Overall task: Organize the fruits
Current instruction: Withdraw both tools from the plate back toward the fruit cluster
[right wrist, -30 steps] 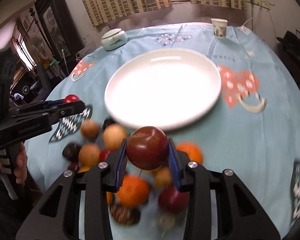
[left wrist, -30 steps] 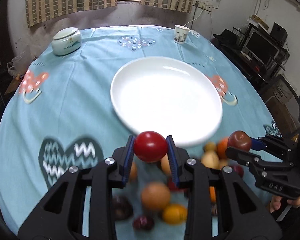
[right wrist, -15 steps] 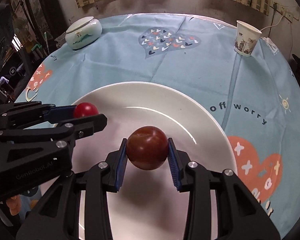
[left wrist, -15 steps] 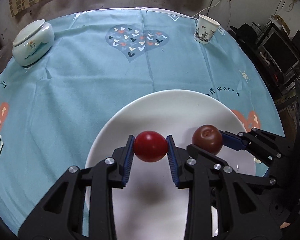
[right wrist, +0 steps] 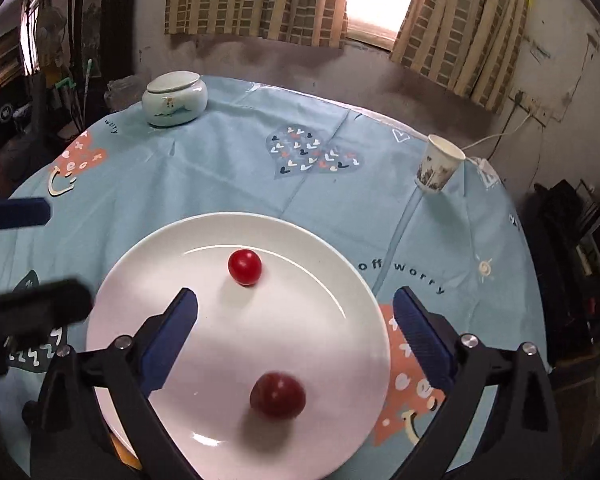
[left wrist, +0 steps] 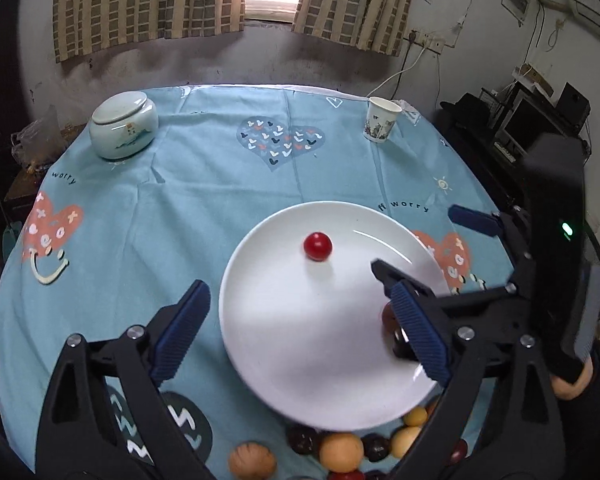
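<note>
Both grippers have released and pulled back since half a second ago: left gripper and right gripper stand spread, empty. Cherry tomato and dark plum rest on the white plate; remaining fruit pile lies behind both, nearer the left gripper

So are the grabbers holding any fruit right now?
No, nothing. Both the left gripper and right gripper are open, and the two red fruits lie loose on the plate.

A round table under a light blue printed cloth carries a white plate, lidded ceramic jar, paper cup and loose fruits
</note>
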